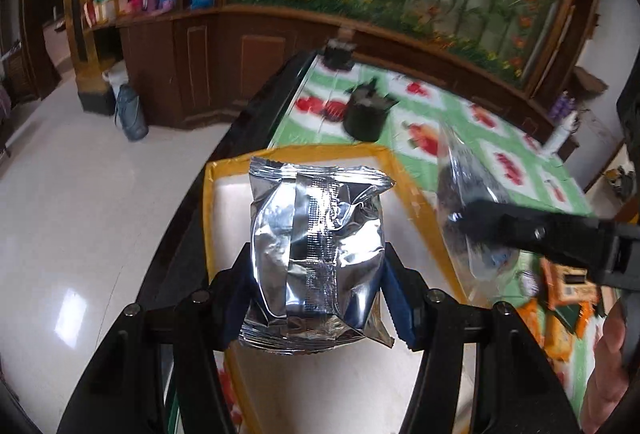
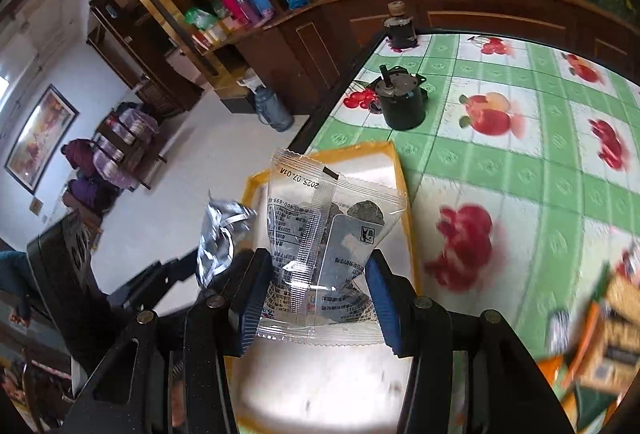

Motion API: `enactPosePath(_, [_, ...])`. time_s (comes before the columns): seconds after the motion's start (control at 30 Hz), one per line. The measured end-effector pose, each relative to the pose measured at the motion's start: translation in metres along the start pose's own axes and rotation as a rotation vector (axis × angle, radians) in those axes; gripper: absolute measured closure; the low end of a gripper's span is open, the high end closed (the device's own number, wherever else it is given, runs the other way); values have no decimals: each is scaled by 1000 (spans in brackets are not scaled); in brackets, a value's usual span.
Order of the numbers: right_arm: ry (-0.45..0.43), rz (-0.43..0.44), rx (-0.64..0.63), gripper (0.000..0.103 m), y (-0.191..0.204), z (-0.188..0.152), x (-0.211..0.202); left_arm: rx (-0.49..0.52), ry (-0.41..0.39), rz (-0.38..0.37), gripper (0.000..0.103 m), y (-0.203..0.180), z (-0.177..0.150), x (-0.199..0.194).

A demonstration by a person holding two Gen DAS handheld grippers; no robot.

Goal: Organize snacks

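Left gripper (image 1: 318, 288) pinches a foil pack (image 1: 316, 250) by its lower half, held above the tray (image 1: 224, 169) at the worktop's (image 2: 500, 161) left edge. Right gripper (image 2: 316, 298) clamps a clear pack (image 2: 326, 254) with dark contents, also over the tray, just right of the foil pack. Two dark cylinders sit farther back: motor (image 2: 400, 101), jar (image 2: 400, 27). Orange snack packs (image 2: 600, 346) lie near the right edge, blurred.

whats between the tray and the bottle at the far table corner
A black cylindrical motor stands on the fruit-print cloth between the yellow-rimmed tray and bottle; right wrist view shows it.
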State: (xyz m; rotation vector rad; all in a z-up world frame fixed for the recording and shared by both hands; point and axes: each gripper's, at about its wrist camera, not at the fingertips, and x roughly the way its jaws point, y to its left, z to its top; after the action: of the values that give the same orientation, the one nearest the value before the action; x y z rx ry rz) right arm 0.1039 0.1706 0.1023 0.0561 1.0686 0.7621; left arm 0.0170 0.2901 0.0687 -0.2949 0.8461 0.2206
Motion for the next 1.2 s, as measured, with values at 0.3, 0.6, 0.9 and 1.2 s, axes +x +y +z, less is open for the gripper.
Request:
enactPosePath(0.3, [77, -55, -3, 50, -8, 34, 66, -5, 77, 67, 44, 6, 9, 46])
enactPosePath(0.6, [113, -66, -6, 63, -9, 33, 91, -23, 102, 55, 44, 12, 7, 57])
enactPosePath(0.9, [20, -30, 7, 63, -9, 17, 38, -25, 69, 28, 35, 9, 3, 37])
enactPosePath(1.2, [-99, 8, 32, 63, -49, -65, -49, 19, -41, -82, 35, -32, -35, -29])
